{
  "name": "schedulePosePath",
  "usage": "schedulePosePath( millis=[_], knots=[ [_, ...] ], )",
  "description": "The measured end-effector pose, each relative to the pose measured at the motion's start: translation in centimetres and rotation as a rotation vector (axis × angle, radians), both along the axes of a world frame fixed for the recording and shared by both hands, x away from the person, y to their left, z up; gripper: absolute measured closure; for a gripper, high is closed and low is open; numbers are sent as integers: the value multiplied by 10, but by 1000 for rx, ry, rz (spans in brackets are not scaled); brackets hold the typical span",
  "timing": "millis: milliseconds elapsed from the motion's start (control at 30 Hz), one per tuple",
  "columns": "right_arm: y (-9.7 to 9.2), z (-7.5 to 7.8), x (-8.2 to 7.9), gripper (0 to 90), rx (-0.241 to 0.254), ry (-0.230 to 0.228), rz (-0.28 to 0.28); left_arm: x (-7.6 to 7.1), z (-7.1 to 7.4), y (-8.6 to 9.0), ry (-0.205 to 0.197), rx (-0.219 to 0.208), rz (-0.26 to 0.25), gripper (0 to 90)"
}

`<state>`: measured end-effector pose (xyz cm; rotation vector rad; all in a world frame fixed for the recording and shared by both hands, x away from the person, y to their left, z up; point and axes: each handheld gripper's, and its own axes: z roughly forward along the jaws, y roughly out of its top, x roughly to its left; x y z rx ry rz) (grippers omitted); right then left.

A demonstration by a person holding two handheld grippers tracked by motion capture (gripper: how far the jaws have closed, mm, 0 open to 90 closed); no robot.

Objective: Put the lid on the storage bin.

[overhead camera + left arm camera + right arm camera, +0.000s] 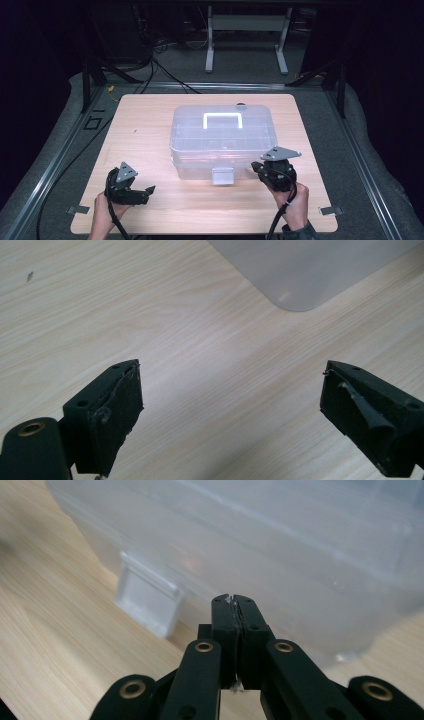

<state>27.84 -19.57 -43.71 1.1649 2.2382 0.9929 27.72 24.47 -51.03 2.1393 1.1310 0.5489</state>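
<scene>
A clear plastic storage box (223, 137) with a white handle (222, 119) on its lid stands in the middle of the wooden table (150, 125). Its front latch (223, 176) hangs down at the near side. My right gripper (256, 166) is shut and empty, its tips close to the box's near right wall (300, 555), with the latch (147, 600) to their left. My left gripper (150, 190) lies low at the near left, open with nothing between its jaws. Beyond its jaws lies bare wood and one rounded corner of the box (300, 275).
The table stands on a grey padded floor inside a metal rail frame (55, 165). Cables (145, 70) and a white stand (247, 30) lie beyond the far edge. Small metal clips (330, 211) sit at the near corners.
</scene>
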Motion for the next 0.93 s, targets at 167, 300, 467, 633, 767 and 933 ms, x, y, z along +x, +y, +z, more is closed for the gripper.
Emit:
schedulePosePath(
  millis=[167, 300, 467, 633, 767, 933],
  knots=[
    [-34, -23, -5, 870, 29, 26, -78, -2, -8, 13, 21, 14, 29, 85],
    [-59, -45, -10, 842, 29, 50, -153, -3, -16, 22, 34, 8, 58, 74],
    [-81, -71, -11, 738, 41, 80, -209, -4, -29, 29, 48, 4, 86, 64],
    [-93, -89, -9, 388, -3, 68, -310, -4, -38, 33, 45, 6, 112, 45],
    [-101, -101, -4, 158, -4, 91, -330, -2, -44, 34, 47, 4, 122, 19],
    [-108, -111, 0, 115, 20, 132, -322, 1, -51, 34, 50, 10, 133, 16]
  ],
)
